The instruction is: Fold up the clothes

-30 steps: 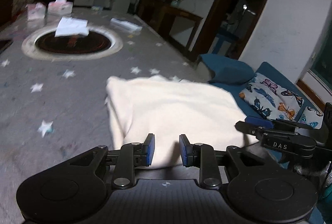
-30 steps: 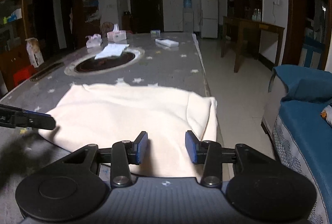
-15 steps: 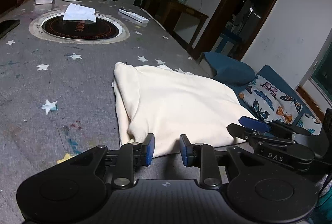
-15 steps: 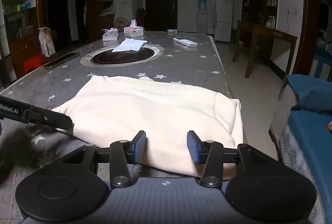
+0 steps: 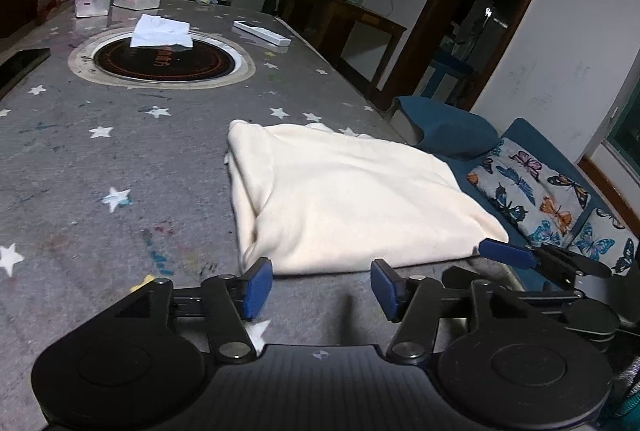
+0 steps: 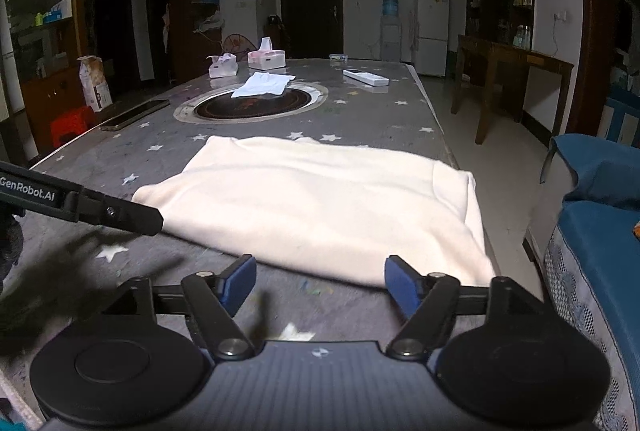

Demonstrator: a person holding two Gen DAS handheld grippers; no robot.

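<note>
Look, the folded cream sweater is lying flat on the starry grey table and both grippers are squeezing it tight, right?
Not quite. The folded cream sweater does lie flat on the starry grey table, but neither gripper squeezes it. The left gripper in the left wrist view and the right gripper in the right wrist view are both open, just short of the sweater's near edge.

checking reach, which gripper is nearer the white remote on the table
Right, probably. The remote lies at the far right edge, roughly ahead of the right gripper; the left gripper sits further left across the cream garment.
</note>
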